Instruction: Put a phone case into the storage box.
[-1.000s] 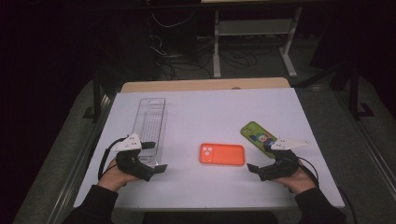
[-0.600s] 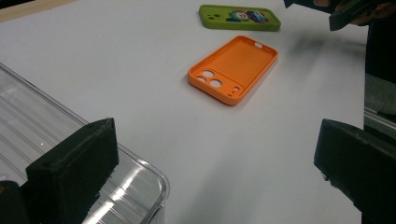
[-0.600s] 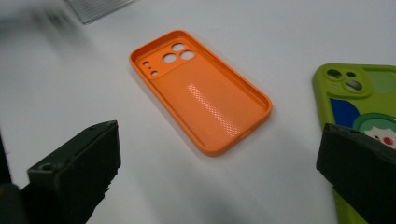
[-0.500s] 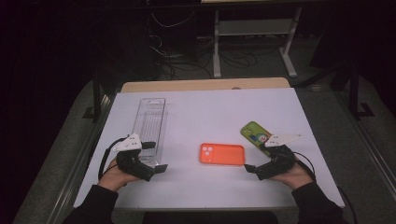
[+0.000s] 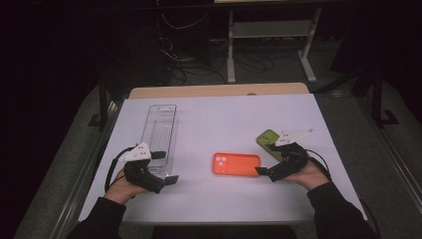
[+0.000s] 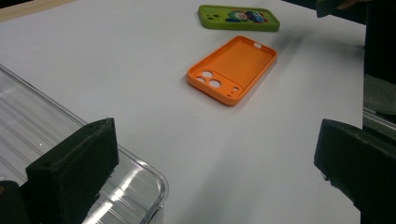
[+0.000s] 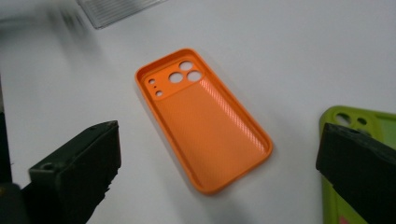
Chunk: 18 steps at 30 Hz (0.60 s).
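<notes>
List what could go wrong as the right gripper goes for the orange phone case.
1. The orange phone case lies flat, hollow side up, on the smooth white table; open jaws closing on its thin rim may just push it along.
2. The green phone case lies close beside it, under the right gripper's outer jaw, and may get nudged or caught.
3. The clear tray sits by the left gripper; a careless move there could shift it.

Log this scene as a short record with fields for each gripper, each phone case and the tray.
left gripper: open, at near end of clear plastic tray
right gripper: open, aimed at orange phone case
orange phone case: flat, hollow side up, mid-table
green phone case: flat, printed side up, beside right gripper
white table: carries all three items
</notes>
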Each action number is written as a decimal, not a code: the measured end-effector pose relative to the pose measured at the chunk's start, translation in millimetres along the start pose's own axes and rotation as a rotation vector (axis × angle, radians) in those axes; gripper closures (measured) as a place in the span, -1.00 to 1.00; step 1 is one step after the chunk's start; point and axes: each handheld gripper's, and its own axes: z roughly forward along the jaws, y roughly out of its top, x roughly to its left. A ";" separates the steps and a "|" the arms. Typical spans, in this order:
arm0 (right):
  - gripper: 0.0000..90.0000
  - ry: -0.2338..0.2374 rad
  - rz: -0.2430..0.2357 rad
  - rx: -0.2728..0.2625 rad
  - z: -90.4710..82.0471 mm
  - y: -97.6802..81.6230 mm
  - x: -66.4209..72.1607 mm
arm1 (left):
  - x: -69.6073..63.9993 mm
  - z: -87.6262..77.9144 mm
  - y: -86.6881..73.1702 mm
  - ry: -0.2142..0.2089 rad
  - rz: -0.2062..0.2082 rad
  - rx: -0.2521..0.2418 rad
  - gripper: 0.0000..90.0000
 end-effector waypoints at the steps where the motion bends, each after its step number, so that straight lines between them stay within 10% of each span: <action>1: -1.00 -0.003 -0.011 -0.006 1.4 4.9 -2.0 | -0.1 0.1 0.1 0.000 0.000 -0.001 -1.00; 18: -1.00 0.032 -0.069 -0.033 12.7 38.3 -27.0 | 1.0 2.9 -0.6 -0.006 -0.001 -0.014 -1.00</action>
